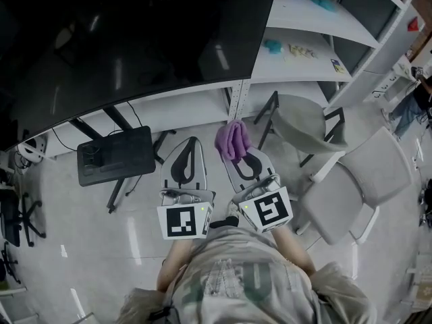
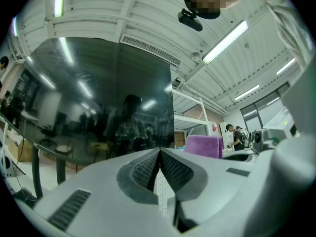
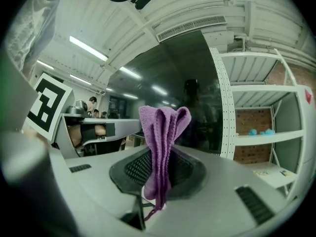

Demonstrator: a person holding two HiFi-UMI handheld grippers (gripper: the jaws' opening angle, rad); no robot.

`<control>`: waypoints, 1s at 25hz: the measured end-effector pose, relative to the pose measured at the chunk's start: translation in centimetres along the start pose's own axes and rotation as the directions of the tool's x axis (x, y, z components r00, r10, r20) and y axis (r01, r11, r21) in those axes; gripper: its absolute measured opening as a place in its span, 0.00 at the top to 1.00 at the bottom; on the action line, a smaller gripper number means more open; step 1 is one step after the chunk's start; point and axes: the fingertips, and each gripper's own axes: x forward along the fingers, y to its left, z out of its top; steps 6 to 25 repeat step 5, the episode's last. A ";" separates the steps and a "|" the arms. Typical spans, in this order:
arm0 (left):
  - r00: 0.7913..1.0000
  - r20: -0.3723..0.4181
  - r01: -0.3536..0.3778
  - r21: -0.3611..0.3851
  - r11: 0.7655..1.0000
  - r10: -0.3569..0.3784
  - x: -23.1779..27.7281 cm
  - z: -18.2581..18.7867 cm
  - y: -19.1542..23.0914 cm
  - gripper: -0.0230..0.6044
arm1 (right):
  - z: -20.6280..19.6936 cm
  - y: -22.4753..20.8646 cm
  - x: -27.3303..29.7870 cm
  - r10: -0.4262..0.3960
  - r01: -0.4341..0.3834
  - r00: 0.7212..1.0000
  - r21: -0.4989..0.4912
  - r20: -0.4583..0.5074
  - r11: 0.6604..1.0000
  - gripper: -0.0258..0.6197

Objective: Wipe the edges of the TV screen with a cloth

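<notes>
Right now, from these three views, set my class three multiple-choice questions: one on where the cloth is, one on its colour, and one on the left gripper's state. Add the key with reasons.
1. Where is the cloth?
A. in the left gripper
B. in neither gripper
C. in the right gripper

2. What colour is the cloth?
A. white
B. purple
C. green

3. What state is the left gripper in?
A. shut and empty
B. wide open
C. shut on the cloth

Key:
1 C: the right gripper view shows its jaws clamped on the cloth's folds.
2 B: the cloth is purple in all three views.
3 A: the left gripper view shows the jaws meeting with nothing between them.
</notes>
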 end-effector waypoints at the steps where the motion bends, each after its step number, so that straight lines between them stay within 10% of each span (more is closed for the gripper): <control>1: 1.000 -0.002 -0.003 -0.003 1.000 0.003 -0.1 0.0 0.1 0.94 | 0.1 0.1 0.0 0.001 -0.001 1.000 -0.005 -0.002 1.000 0.86; 25: 1.000 -0.005 -0.010 -0.010 1.000 0.010 -0.7 0.1 0.5 0.94 | 0.3 0.8 -0.1 0.000 0.000 1.000 -0.016 -0.011 1.000 0.86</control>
